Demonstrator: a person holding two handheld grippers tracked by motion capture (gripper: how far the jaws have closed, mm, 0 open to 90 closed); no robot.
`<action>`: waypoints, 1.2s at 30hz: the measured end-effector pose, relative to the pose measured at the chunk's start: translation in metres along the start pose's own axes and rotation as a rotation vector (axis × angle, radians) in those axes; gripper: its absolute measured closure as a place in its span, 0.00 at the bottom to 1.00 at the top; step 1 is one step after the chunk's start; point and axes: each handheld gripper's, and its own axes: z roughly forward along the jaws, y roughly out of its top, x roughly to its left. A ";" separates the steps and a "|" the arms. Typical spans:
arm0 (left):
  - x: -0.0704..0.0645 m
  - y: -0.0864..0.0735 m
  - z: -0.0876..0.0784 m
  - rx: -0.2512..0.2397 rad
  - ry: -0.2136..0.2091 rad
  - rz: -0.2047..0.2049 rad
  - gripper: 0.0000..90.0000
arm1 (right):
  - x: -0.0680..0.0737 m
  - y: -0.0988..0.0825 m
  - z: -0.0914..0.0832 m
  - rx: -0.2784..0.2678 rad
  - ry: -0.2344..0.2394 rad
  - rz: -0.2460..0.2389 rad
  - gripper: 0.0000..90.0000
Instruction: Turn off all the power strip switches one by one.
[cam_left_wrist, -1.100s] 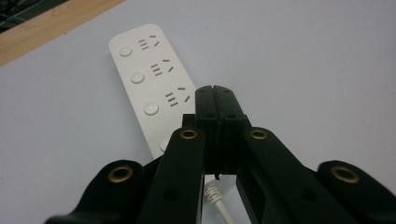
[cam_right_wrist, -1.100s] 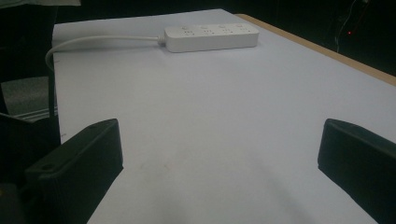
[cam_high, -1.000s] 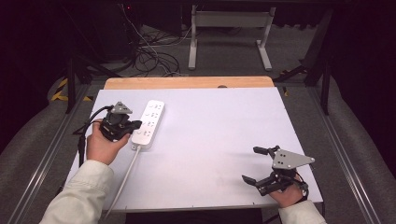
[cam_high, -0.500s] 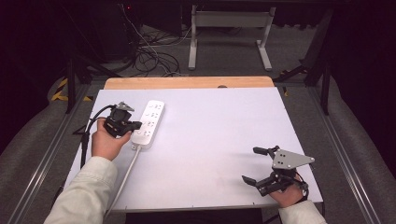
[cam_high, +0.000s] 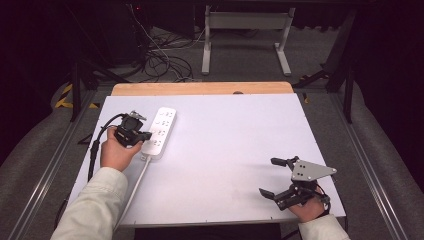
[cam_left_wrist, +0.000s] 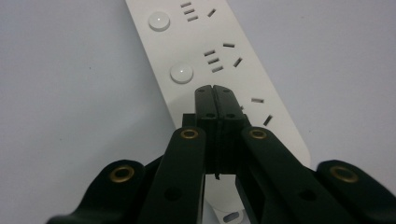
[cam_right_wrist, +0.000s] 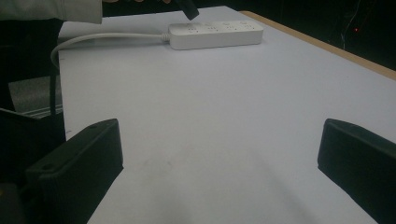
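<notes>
Your left gripper (cam_left_wrist: 215, 93) has its jaws clenched together on nothing, tips poised over the white power strip (cam_high: 159, 132), just short of a round button (cam_left_wrist: 181, 73) beside a socket. Your right gripper (cam_high: 280, 178) rests near the table's (cam_high: 225, 150) front edge, jaws spread wide, well apart from the strip.

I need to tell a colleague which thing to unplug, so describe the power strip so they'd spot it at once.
On the white table, look to its far left part. There lies a long white power strip, its cable trailing toward the near edge; it alone has sockets and round buttons.
</notes>
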 end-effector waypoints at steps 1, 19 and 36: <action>0.000 0.000 0.000 0.003 0.003 0.002 1.00 | 0.000 0.000 0.000 0.002 -0.001 0.000 0.00; -0.001 -0.001 0.006 0.033 0.012 0.002 1.00 | -0.001 0.000 0.000 -0.004 0.003 0.005 0.00; -0.004 -0.003 0.008 0.027 0.032 0.016 1.00 | 0.000 0.000 0.000 -0.001 0.006 0.001 0.00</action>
